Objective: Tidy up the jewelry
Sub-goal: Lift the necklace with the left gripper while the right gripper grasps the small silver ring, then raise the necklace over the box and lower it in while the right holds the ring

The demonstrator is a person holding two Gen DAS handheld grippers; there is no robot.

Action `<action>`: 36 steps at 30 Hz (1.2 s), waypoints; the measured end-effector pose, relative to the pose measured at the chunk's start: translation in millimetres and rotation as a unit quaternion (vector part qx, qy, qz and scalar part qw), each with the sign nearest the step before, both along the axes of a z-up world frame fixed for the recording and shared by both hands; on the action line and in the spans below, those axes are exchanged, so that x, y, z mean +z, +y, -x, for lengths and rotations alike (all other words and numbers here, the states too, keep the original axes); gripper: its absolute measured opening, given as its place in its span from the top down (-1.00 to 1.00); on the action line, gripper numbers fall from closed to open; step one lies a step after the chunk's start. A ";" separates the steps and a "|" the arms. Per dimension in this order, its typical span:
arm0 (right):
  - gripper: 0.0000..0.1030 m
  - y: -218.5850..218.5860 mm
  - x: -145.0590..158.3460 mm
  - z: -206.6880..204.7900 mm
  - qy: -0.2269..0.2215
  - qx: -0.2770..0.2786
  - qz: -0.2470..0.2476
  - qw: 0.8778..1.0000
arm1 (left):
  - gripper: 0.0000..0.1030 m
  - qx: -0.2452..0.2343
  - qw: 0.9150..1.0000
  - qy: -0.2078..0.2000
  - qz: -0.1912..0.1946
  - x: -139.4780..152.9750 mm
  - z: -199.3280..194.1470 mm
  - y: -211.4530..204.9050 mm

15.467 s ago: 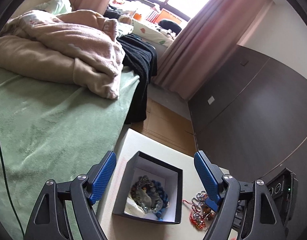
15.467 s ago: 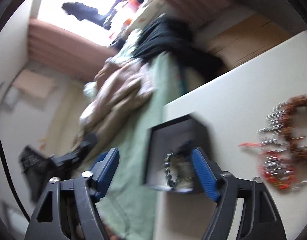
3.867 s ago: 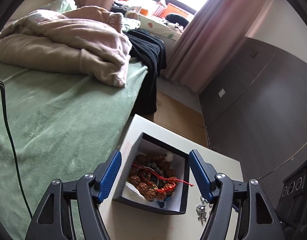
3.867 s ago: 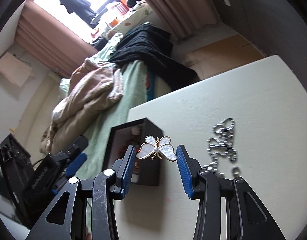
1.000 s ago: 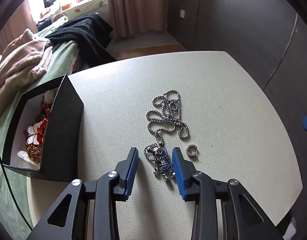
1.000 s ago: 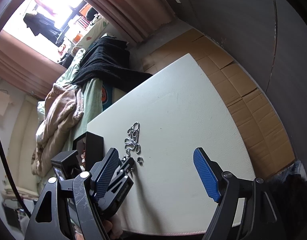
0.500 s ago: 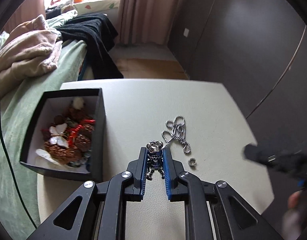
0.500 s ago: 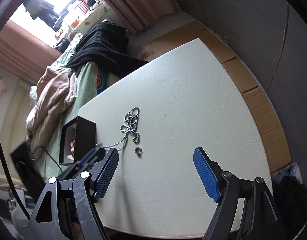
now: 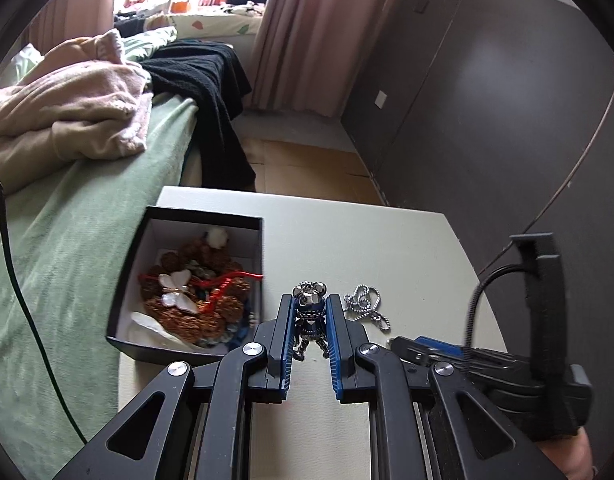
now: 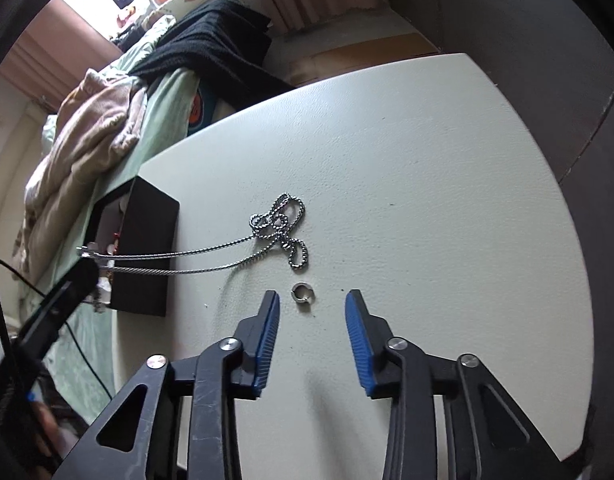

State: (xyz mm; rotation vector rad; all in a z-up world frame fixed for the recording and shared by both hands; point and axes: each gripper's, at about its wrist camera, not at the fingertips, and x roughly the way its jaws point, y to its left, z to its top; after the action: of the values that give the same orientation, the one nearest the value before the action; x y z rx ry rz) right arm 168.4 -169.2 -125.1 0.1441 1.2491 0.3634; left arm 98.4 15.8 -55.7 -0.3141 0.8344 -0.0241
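Note:
My left gripper [image 9: 310, 312] is shut on a silver and blue bear pendant [image 9: 310, 316] and holds it above the white table [image 9: 347, 232]. Its silver chain [image 10: 281, 226] trails back to a heap on the table and is pulled taut toward the left gripper [image 10: 73, 284] in the right wrist view. The black jewelry box [image 9: 187, 280] to the left holds beaded bracelets, a red cord and a white butterfly brooch [image 9: 175, 288]. My right gripper [image 10: 311, 312] is open, low over the table, with a small silver ring [image 10: 303, 293] just ahead between its fingertips.
A green bed [image 9: 67, 240] with a beige blanket [image 9: 67, 108] and black cloth [image 9: 211, 92] borders the table's left side. A dark wardrobe [image 9: 487, 100] stands on the right. The right gripper's body [image 9: 507, 360] lies close beside my left gripper.
My left gripper has lifted the bear pendant and moved toward the box, drawing the chain out. My right gripper has closed partway and dropped down to the ring.

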 end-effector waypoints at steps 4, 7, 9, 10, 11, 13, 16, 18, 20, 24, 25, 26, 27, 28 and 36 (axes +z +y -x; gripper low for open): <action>0.40 11.1 -4.2 -1.4 -0.005 0.007 0.027 1.000 | 0.70 0.007 1.000 -0.003 0.006 3.2 2.8 11.0; 0.40 20.1 -3.9 -0.8 -0.021 0.016 0.057 0.998 | 0.70 0.012 1.000 -0.005 0.009 5.5 5.2 17.6; 0.40 27.2 -2.9 0.2 -0.033 0.026 0.080 0.996 | 0.70 0.015 1.000 -0.006 0.012 6.5 6.9 22.1; 0.40 31.4 -2.7 1.0 -0.040 0.033 0.095 0.994 | 0.70 0.016 1.000 -0.006 0.013 7.3 7.9 22.9; 0.40 37.6 -2.8 3.3 -0.048 0.043 0.118 0.991 | 0.70 0.017 1.000 -0.007 0.014 8.0 8.9 24.7; 0.53 44.3 -2.1 7.6 -0.061 0.059 0.147 0.986 | 0.70 0.018 1.000 -0.009 0.017 9.6 10.1 26.4; 0.72 46.5 -0.4 10.7 -0.062 0.067 0.142 0.986 | 0.70 0.016 1.000 -0.018 0.019 17.7 14.7 24.1; 0.73 40.5 3.4 12.9 -0.060 0.061 0.126 0.988 | 0.70 0.014 0.999 -0.028 0.015 27.3 16.4 21.0; 0.73 29.7 12.6 15.4 -0.056 0.053 0.093 0.993 | 0.70 0.007 0.999 -0.042 0.013 40.2 17.4 16.1; 0.73 8.0 34.5 16.0 -0.058 0.033 0.029 0.997 | 0.70 0.001 0.998 -0.067 0.000 69.9 17.8 6.0; 0.73 2.4 38.8 16.6 -0.059 0.028 0.017 0.998 | 0.70 -0.002 0.997 -0.072 -0.005 78.4 17.5 3.2; 0.73 -3.1 41.9 17.1 -0.060 0.024 0.006 0.998 | 0.70 -0.003 0.997 -0.075 -0.010 84.5 17.4 1.9; 0.73 -8.6 44.3 17.8 -0.060 0.021 -0.002 0.998 | 0.70 -0.003 0.997 -0.078 -0.016 91.4 17.2 0.6; 0.73 -10.8 45.9 18.9 -0.061 0.019 -0.007 0.998 | 0.70 -0.003 0.996 -0.083 -0.023 100.4 17.1 -0.5; 0.73 -24.1 54.6 13.5 -0.060 0.019 -0.023 0.998 | 0.70 0.000 0.988 -0.128 -0.084 171.4 23.1 -8.9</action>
State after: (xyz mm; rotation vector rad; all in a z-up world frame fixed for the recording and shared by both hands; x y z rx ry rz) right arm 154.9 -193.3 -70.4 0.1364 1.1261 0.4273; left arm 75.3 6.9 115.7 -0.1483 0.5763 0.0066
